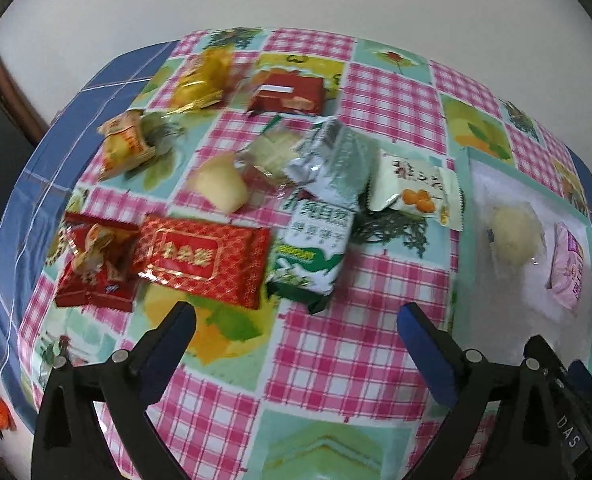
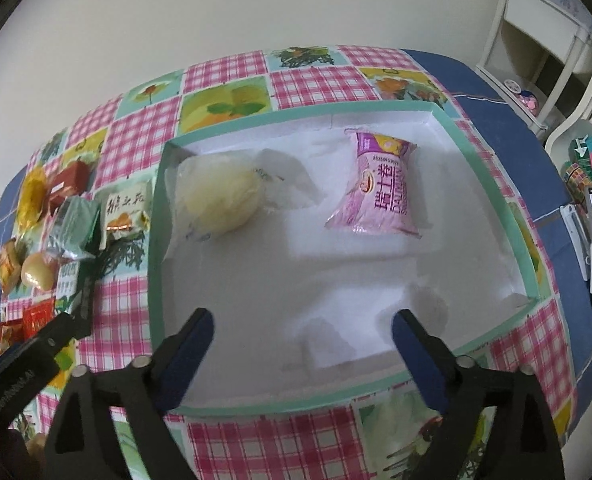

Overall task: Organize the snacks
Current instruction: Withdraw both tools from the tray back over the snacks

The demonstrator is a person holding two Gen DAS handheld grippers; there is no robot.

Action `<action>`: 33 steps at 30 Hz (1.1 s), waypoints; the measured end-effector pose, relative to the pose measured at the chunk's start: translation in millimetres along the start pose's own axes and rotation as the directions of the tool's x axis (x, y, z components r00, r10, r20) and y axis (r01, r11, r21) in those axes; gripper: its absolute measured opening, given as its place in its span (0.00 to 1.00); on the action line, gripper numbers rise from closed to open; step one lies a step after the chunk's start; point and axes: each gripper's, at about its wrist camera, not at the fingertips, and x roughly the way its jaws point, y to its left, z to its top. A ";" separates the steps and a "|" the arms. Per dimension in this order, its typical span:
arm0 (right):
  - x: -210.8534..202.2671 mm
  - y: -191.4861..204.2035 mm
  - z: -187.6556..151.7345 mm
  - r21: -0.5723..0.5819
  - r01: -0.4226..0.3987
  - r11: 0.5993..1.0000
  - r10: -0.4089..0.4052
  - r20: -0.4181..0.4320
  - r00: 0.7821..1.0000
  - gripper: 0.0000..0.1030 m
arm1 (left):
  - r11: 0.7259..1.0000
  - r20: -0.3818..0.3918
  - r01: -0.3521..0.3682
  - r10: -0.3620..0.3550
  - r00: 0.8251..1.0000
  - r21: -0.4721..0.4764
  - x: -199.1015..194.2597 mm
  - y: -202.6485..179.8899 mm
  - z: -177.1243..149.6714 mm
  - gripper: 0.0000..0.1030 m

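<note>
Pink snack packet (image 2: pixel 378 192) and clear-wrapped pale bun (image 2: pixel 220 196) lie apart in the teal-rimmed white box (image 2: pixel 156 240); right gripper (image 2: pixel 302 330) spread empty above, left gripper (image 1: pixel 296 326) released over the checked tablecloth (image 1: pixel 336 352).

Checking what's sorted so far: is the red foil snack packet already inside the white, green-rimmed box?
No, the red foil snack packet lies on the checked tablecloth, outside the white, green-rimmed box.

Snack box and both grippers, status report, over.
Left gripper open, empty, over the loose snack pile. Right gripper open, empty, over the box. Box holds a clear-wrapped bun and a pink packet. Nothing in the way.
</note>
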 end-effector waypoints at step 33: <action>-9.9 66.6 -1.4 -0.067 -0.203 0.977 0.206 0.029 0.978 1.00 | 0.974 0.082 -0.110 0.128 0.988 -0.199 -13.0 91.7 33.0 0.98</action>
